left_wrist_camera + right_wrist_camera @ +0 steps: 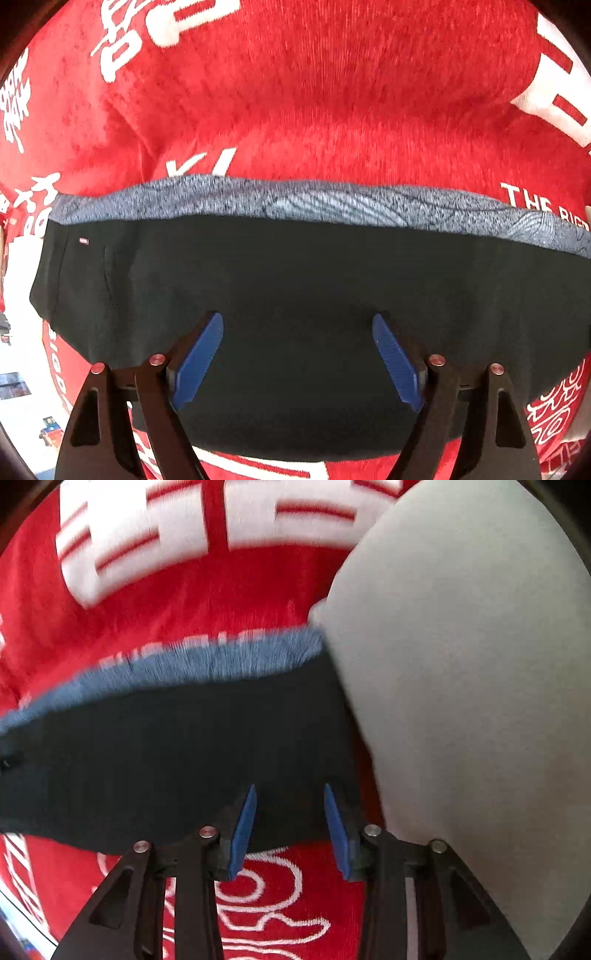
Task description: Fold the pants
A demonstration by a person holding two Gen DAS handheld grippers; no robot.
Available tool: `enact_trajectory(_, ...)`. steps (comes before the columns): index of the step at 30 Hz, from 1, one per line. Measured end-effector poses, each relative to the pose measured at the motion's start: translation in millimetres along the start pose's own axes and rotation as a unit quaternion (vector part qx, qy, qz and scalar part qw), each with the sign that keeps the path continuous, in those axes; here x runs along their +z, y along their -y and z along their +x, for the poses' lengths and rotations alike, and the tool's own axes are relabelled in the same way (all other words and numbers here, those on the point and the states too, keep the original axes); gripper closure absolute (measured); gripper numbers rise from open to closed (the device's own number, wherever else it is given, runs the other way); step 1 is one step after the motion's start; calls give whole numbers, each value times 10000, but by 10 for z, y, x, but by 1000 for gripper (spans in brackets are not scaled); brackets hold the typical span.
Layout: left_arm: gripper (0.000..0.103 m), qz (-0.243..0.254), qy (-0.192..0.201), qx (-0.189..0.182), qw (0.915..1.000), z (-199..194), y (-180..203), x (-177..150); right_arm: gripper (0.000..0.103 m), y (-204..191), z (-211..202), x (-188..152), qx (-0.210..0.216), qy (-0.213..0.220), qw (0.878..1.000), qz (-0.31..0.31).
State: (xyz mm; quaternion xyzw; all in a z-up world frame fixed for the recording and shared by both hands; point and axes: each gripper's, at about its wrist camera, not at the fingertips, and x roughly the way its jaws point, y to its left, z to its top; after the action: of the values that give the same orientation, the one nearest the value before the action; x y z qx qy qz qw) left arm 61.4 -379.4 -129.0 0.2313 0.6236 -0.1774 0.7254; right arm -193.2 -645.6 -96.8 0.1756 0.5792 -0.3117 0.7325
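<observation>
From my left camera I see the pants (295, 295) folded into a dark band lying across a red blanket (332, 110) with white lettering; a grey-blue patterned strip (295, 201) runs along their far edge, and a tiny tag (84, 241) sits near the left end. My left tongs (297, 321) stand wide apart above the dark cloth, gripping nothing. The right camera (rather blurred) shows what the left cannot: a pale grey cushion-like mass (461, 701) on the right, touching the pants' (184, 757) right end. My right tongs (289, 792) are also apart, though narrower, hovering at the pants' near right edge.
</observation>
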Motion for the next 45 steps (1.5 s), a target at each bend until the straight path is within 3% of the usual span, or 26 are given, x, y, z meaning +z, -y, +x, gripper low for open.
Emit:
enact_trajectory(3, 19, -178, 59, -278, 9994, -87, -16, 46, 61, -84, -76, -77, -69, 66, 9995, -296)
enact_trajectory(7, 19, -265, 358, -195, 9988, -92, 24, 330, 61, -84, -78, -114, -4, 84, 9996, -277)
enact_trajectory(11, 19, -412, 282, 261, 9984, 282, 9, 594, 60, -99, -54, -110, -24, 87, 9996, -258)
enact_trajectory(14, 19, -588, 354, 287, 9972, 348, -125, 686, 60, -105, -54, -113, 0, 93, 9996, -282)
enact_trajectory(17, 19, -604, 422, 585, 9956, 274, -315, 751, 60, -85, -91, -146, 11, 117, 9993, -347)
enact_trajectory(26, 19, -1058, 176, 602, 9924, 37, -1160, 278, 59, -37, -207, -139, 162, 94, 9998, -72)
enact_trajectory(32, 19, -955, -78, 620, 9935, 364, -1292, -43, 57, -130, -411, -213, 276, 176, 9995, 9)
enact_trajectory(38, 18, -507, 446, 429, 9968, 334, -1276, -267, 50, -614, -578, -354, 657, 93, 9978, -17)
enact_trajectory(42, 18, -420, 239, -102, 9988, 323, -1460, -338, 47, -1133, -710, -561, 1171, -47, 9931, 35)
enact_trajectory(45, 19, -293, 367, -161, 9988, 165, -1629, -370, 47, -1550, -759, -697, 1533, -194, 9879, 154)
